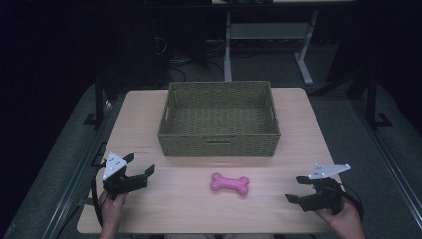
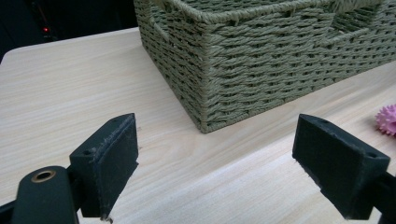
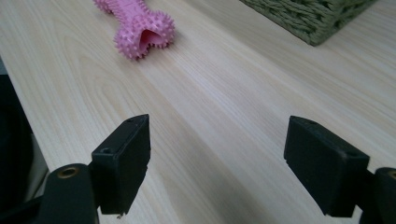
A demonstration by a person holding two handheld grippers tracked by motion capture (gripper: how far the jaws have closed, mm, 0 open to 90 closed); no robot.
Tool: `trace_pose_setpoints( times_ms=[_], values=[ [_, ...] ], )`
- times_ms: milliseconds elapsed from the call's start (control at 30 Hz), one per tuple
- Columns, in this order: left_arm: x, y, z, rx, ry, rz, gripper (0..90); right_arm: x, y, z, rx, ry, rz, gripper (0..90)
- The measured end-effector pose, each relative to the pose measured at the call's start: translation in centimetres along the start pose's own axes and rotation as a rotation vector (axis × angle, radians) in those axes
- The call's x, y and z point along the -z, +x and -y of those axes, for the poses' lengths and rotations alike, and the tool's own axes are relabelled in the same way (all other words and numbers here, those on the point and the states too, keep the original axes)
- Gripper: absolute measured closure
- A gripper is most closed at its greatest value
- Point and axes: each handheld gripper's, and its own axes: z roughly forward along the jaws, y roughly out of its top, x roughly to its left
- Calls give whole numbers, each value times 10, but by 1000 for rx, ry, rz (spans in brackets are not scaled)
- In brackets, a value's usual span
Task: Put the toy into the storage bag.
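Tools at the ready: left tool point(image 1: 135, 172) spread wide and empty, right tool point(image 1: 299, 188) spread wide and empty too, both low over the desk point(image 1: 149, 114). Pink spiky bone toy point(image 1: 229, 183) lies between them, ahead of the right tool, well clear of both. Woven basket point(image 1: 219, 144) sits beyond the left tool, empty. Likely trouble: those rubbery spikes and narrow waist could let the toy squirm or roll from a shallow pinch, and a low carry might clip the basket's rim.
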Motion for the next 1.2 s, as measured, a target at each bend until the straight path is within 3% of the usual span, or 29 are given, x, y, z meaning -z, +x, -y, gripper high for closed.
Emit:
trace_pose_setpoints(
  times_ms=[333,800,1200],
  values=[
    [1,1,0,7,-5,1,138,-8,2,-28,61,43,-68,247],
    [1,3,0,9,-5,-6,138,-24,12,-72,153,135,-119,246],
    [1,4,1,14,-3,-10,138,-43,15,-98,214,173,-165,247]
  ],
)
